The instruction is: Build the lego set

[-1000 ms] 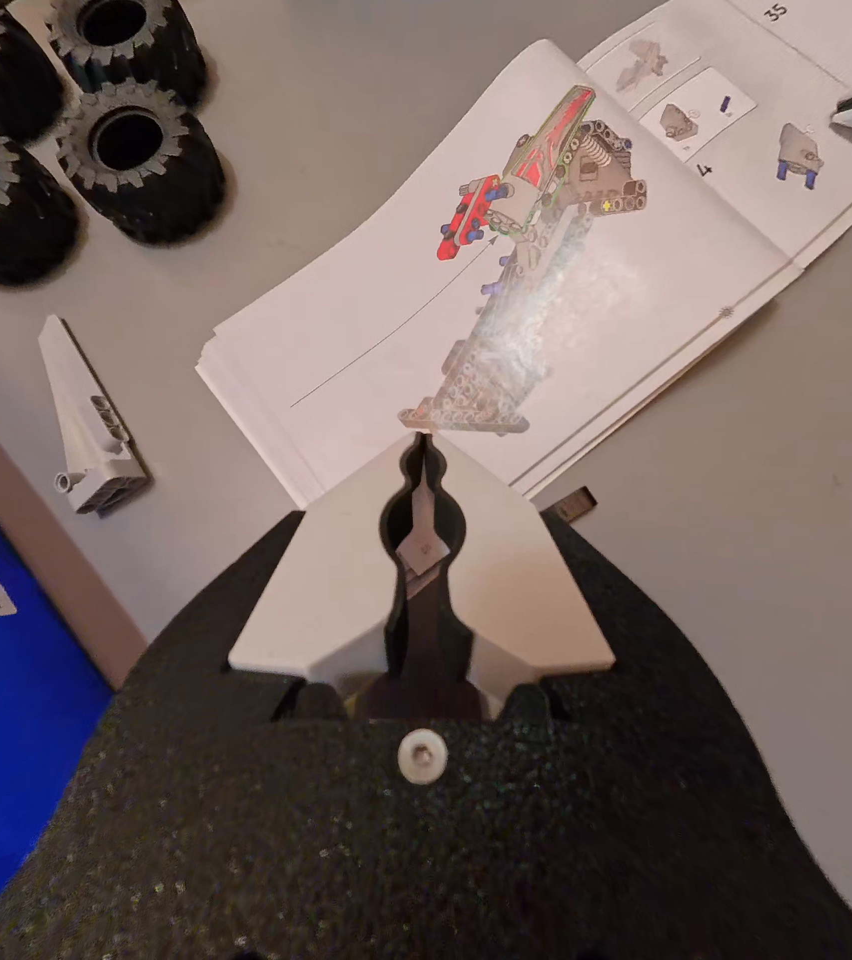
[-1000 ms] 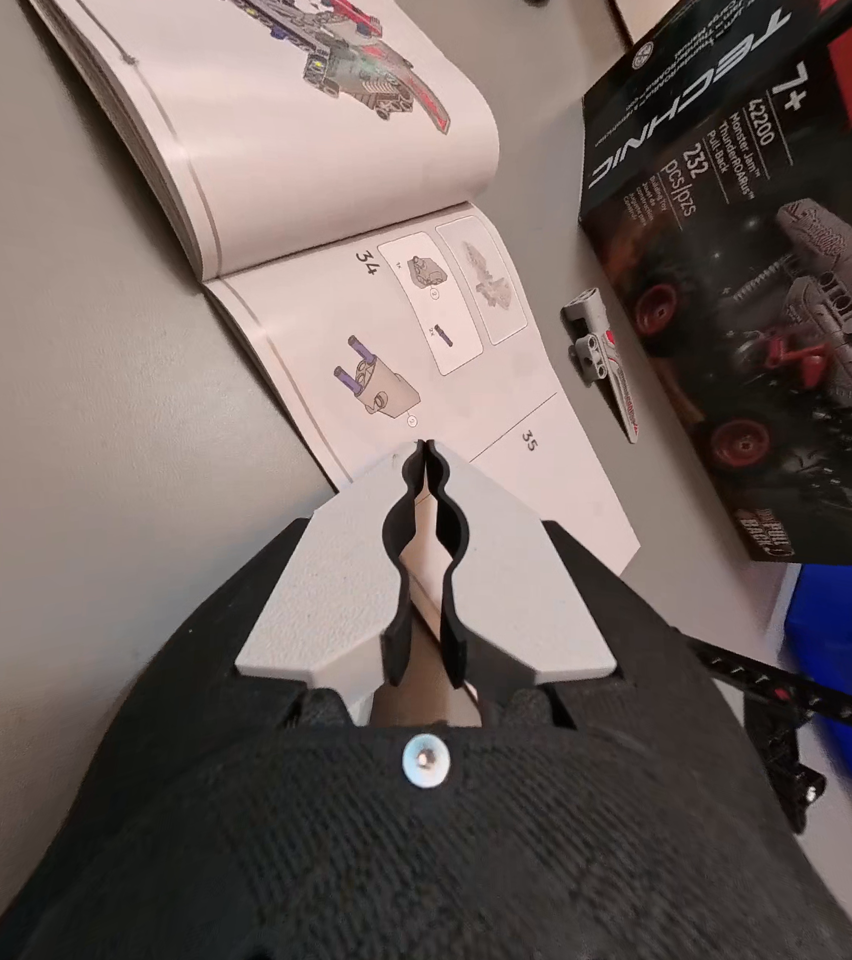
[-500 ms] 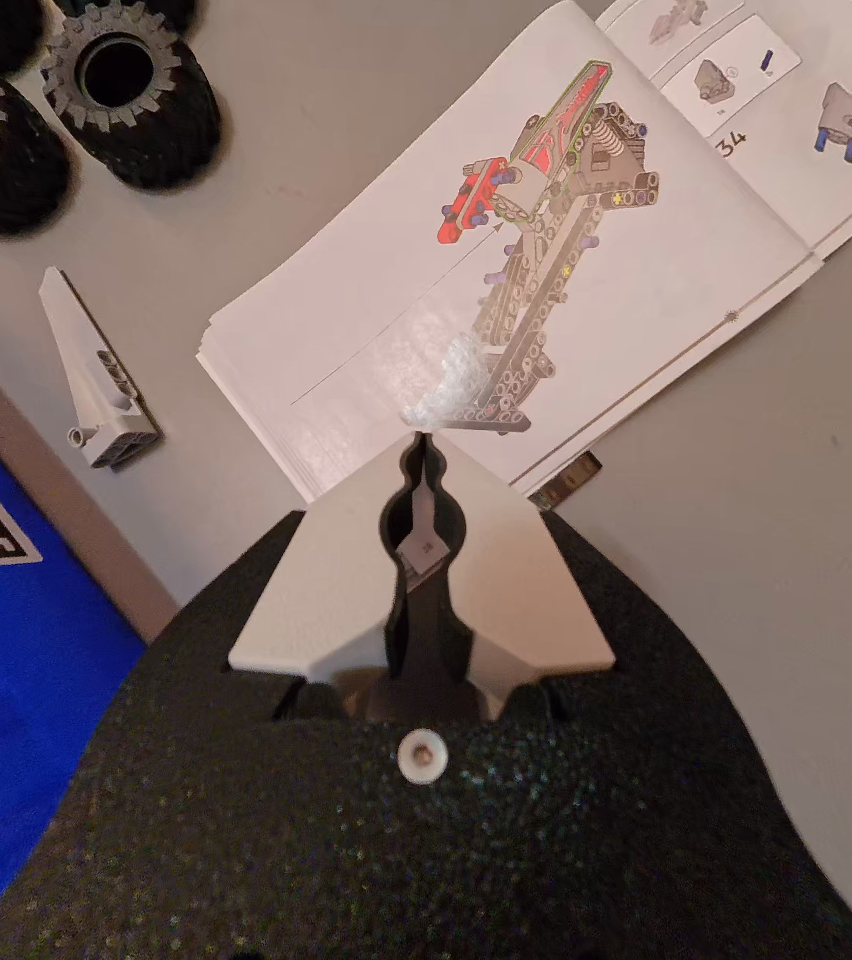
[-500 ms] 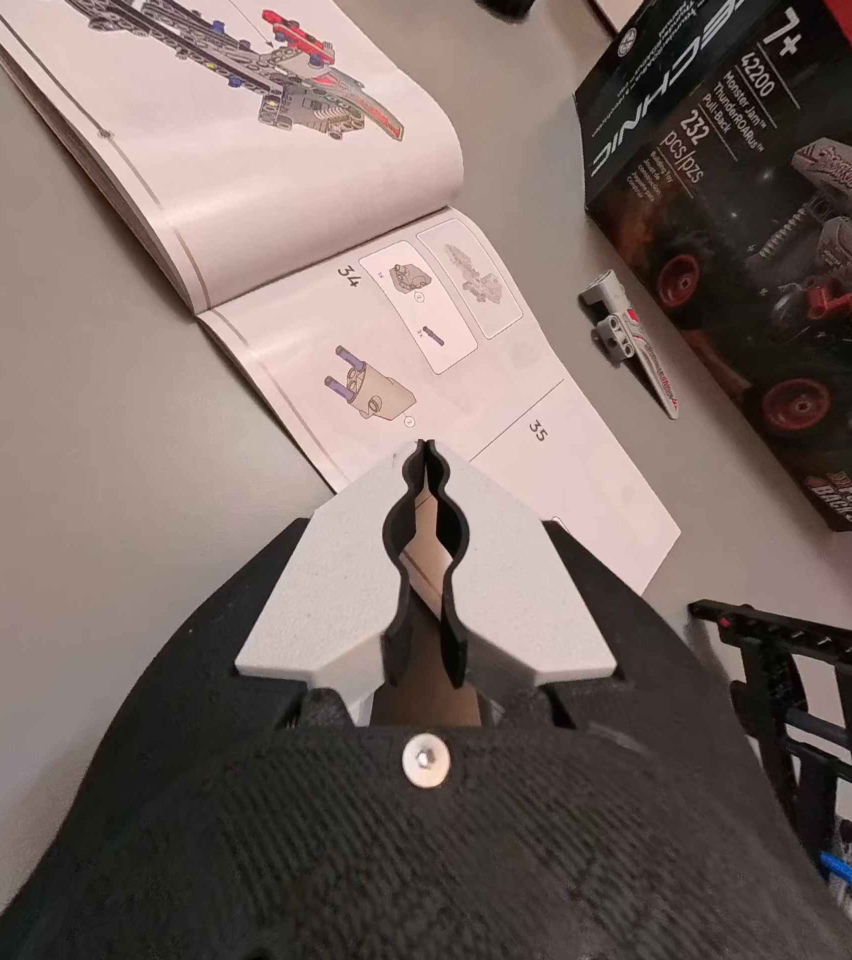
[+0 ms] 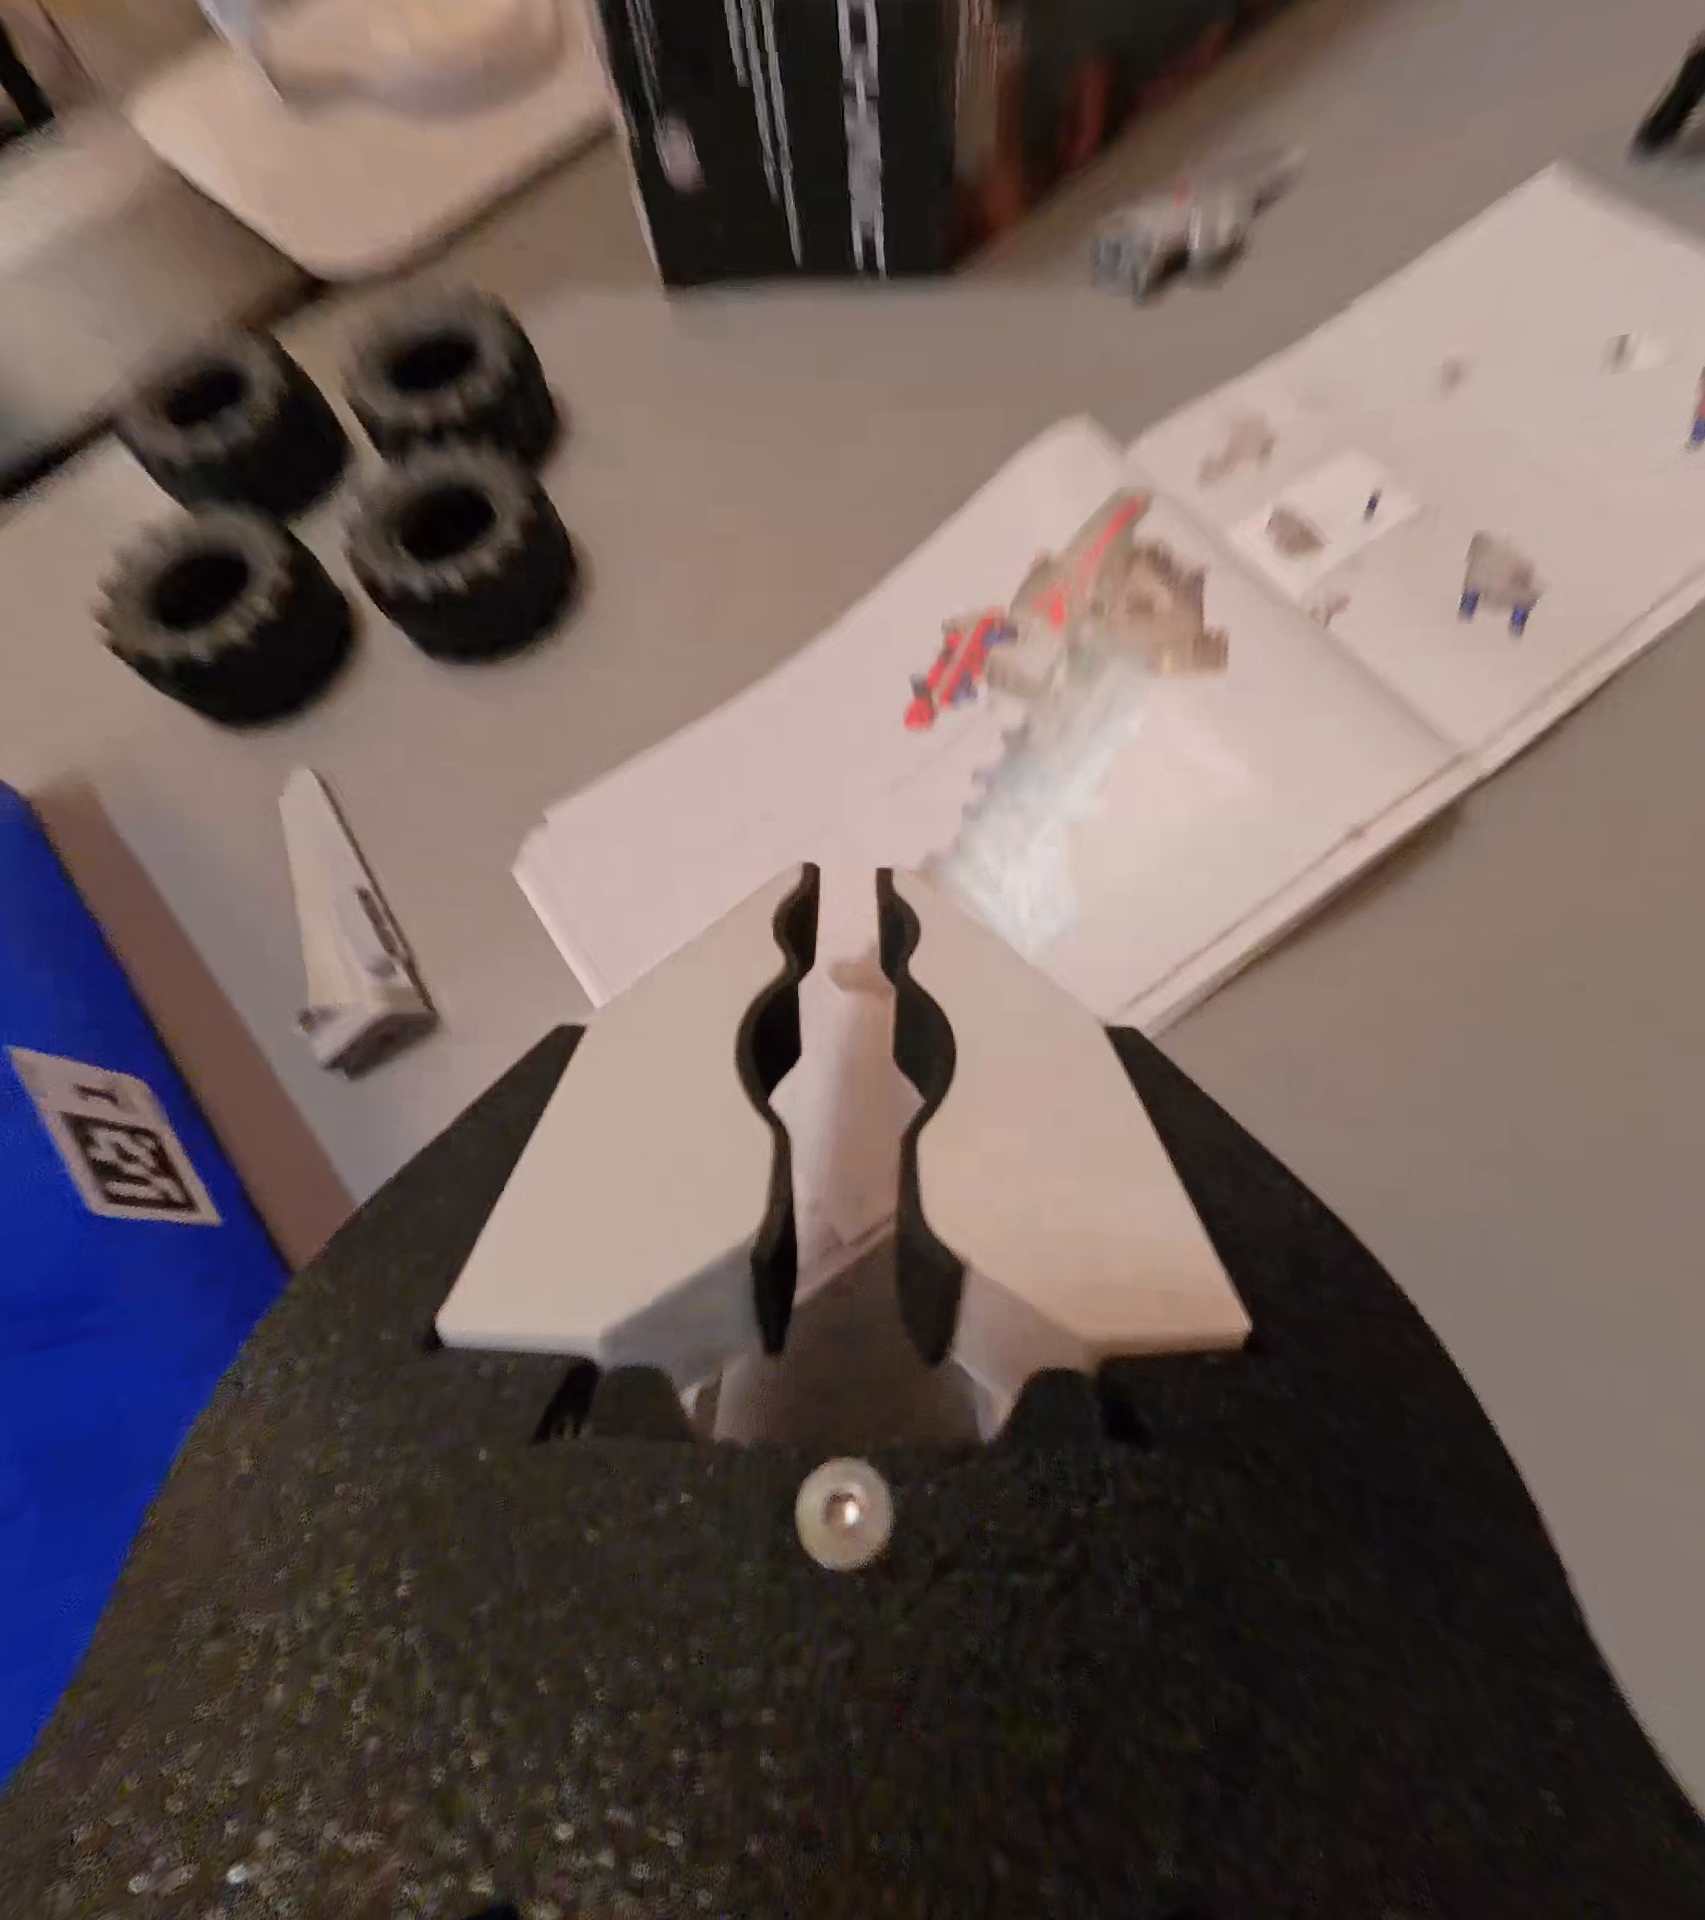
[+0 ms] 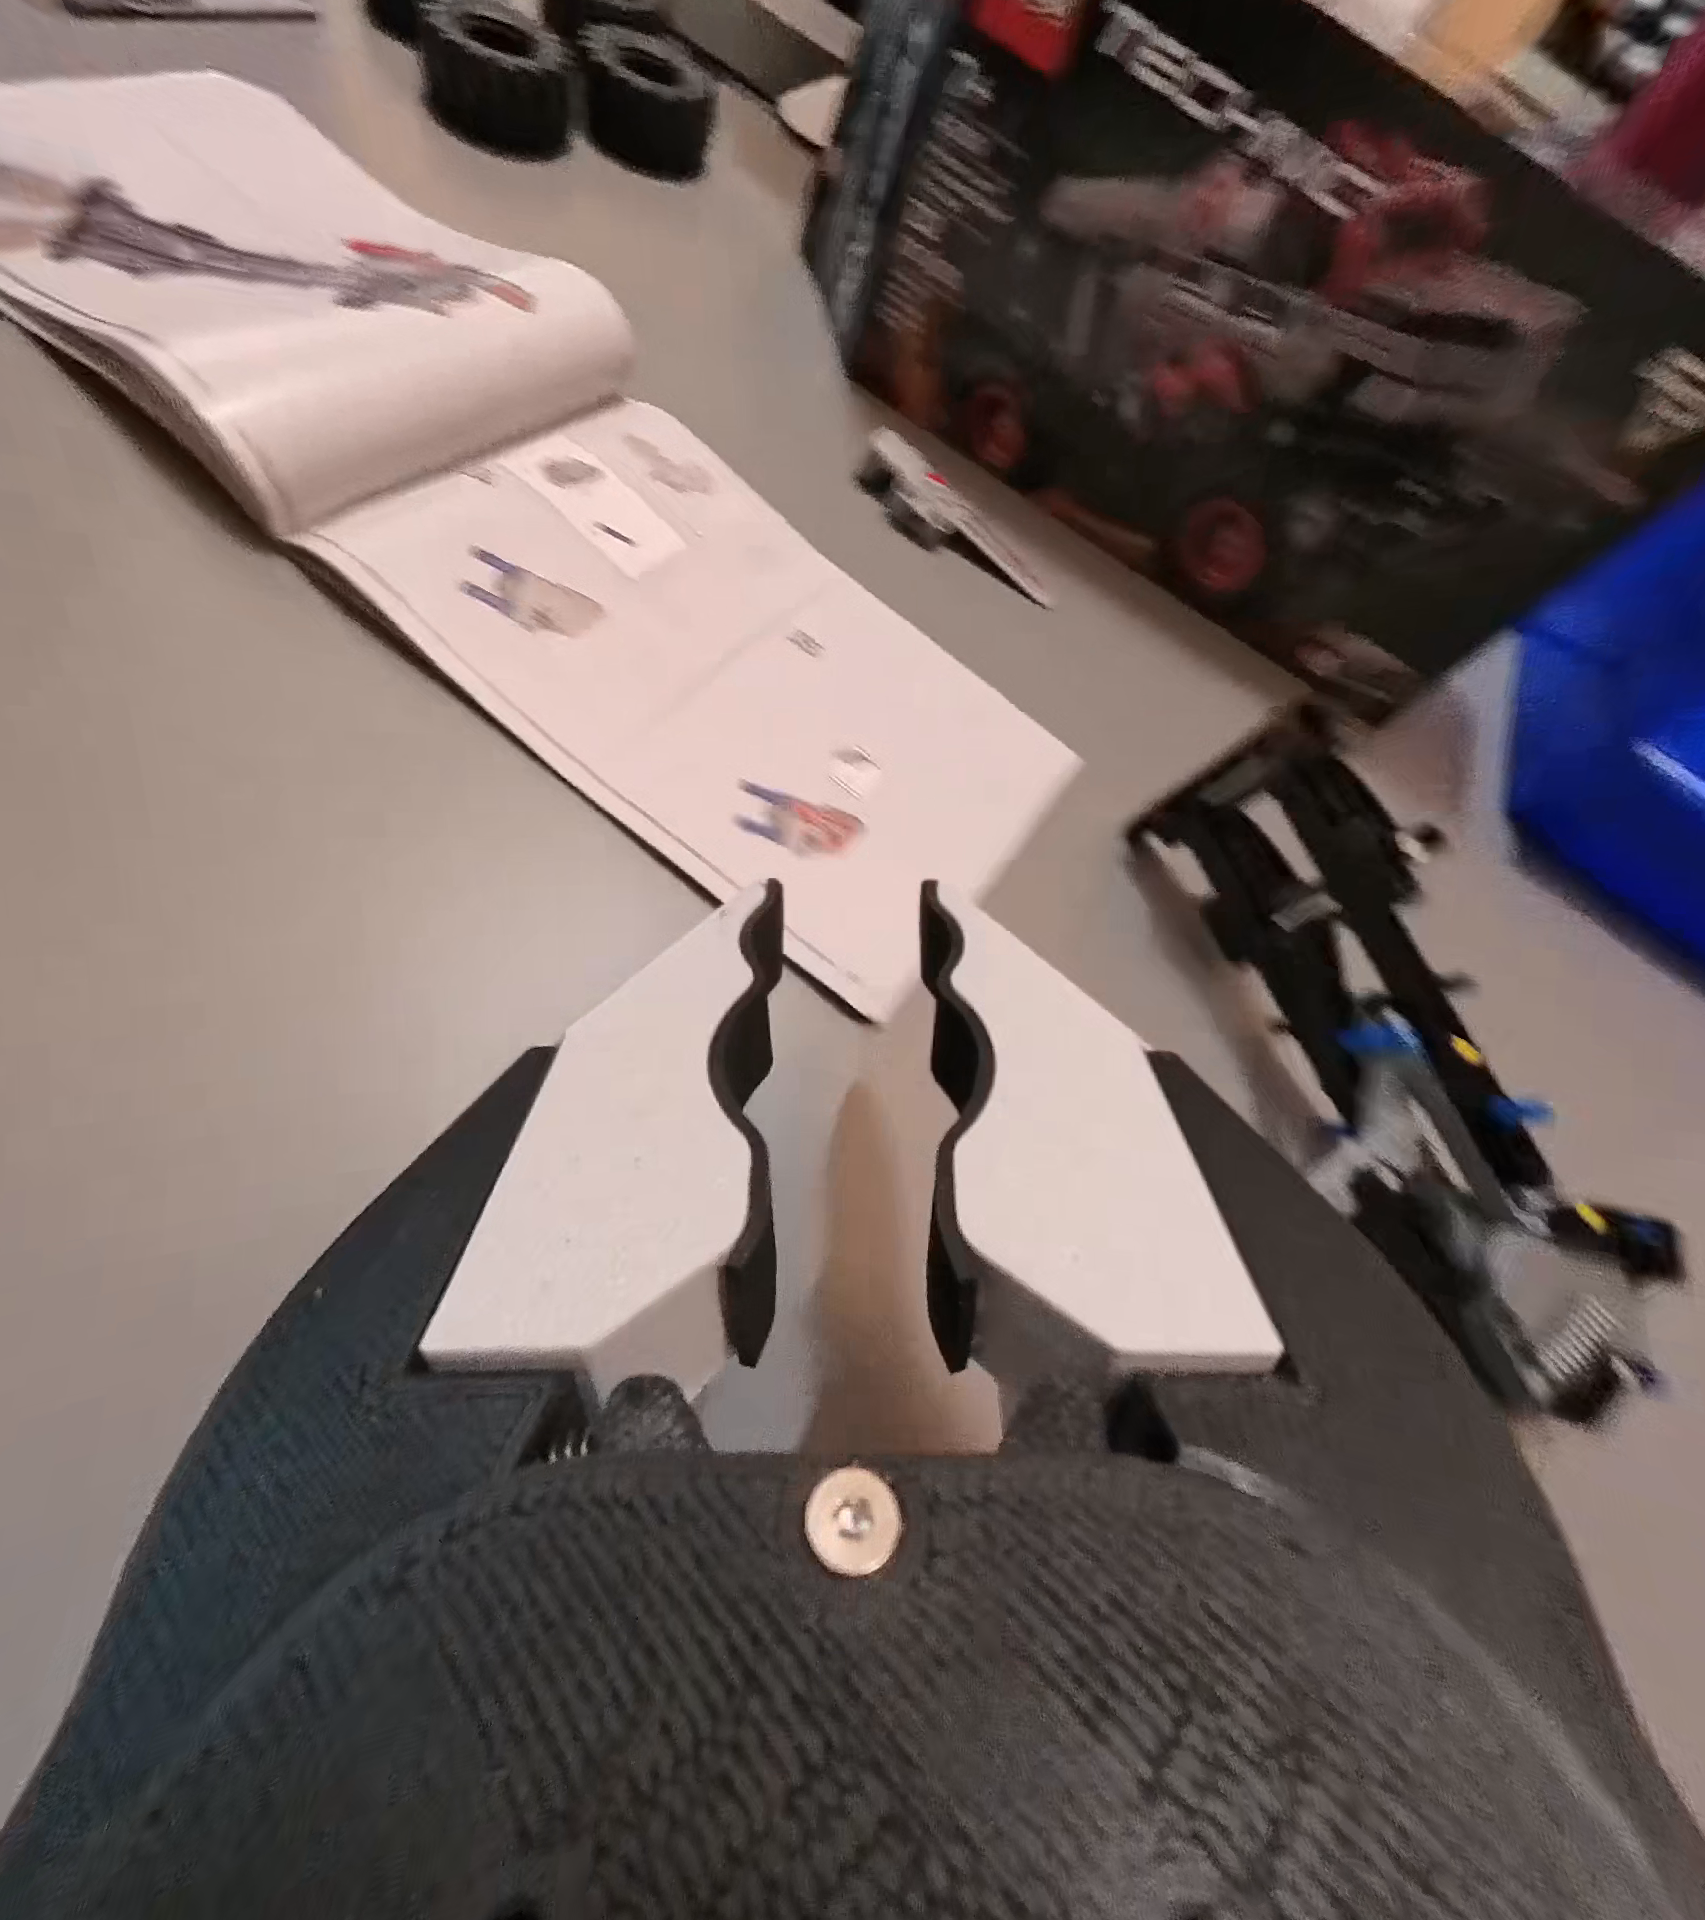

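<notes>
Hovering with jaws parted and empty, the left gripper [image 5: 840, 883] and the right gripper [image 6: 848, 899] were above the instruction booklet [image 6: 682, 665]. Right of the booklet lay the black chassis [image 6: 1367, 1039], light, stiff but probably fragile; its long beams looked the safest hold.

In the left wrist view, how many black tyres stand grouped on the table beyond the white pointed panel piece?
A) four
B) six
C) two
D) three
A: four black tyres stand in a two-by-two cluster on the grey table, up and left of the white panel piece, though the frame is motion-blurred.
</notes>
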A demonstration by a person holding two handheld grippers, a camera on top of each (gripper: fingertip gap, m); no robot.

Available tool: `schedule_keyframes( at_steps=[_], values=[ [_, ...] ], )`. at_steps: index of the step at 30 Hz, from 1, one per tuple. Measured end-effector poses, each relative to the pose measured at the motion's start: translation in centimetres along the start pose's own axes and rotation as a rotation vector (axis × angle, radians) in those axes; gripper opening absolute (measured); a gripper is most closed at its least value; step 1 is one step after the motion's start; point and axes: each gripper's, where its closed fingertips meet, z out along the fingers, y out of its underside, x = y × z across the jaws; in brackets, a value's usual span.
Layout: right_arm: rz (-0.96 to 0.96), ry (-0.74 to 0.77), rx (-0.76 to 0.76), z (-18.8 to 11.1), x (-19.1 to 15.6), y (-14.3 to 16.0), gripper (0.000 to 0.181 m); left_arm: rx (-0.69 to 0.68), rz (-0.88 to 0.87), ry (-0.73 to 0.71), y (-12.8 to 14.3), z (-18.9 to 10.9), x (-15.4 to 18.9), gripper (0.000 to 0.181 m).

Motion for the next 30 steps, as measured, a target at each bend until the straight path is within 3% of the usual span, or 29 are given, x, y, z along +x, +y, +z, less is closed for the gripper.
schedule_keyframes(
  at_steps=[5,9,13,17,24,30],
  values=[
    [0.063,0.285,0.003,-4.0,8.7,3.3,0.025,0.292,-0.026,-0.175,-5.9,-2.6,-2.4,0.008],
    [0.199,0.500,0.140,-7.2,17.2,4.0,0.027,0.492,-0.089,-0.296,-10.5,-4.6,-4.1,0.008],
    [0.317,0.609,0.316,-8.5,22.4,6.1,0.028,0.569,-0.004,-0.347,-11.8,-4.7,-3.8,0.004],
    [0.284,0.644,0.514,-10.1,22.3,4.7,0.026,0.560,0.089,-0.390,-10.5,-3.8,-3.4,0.000],
    [0.039,0.704,0.463,-8.8,20.9,3.7,0.025,0.521,0.159,-0.387,-10.6,-3.4,-2.8,0.000],
    [-0.011,0.754,0.452,-8.8,20.7,3.6,0.022,0.464,0.177,-0.431,-10.0,-3.4,-3.3,0.000]
  ],
)
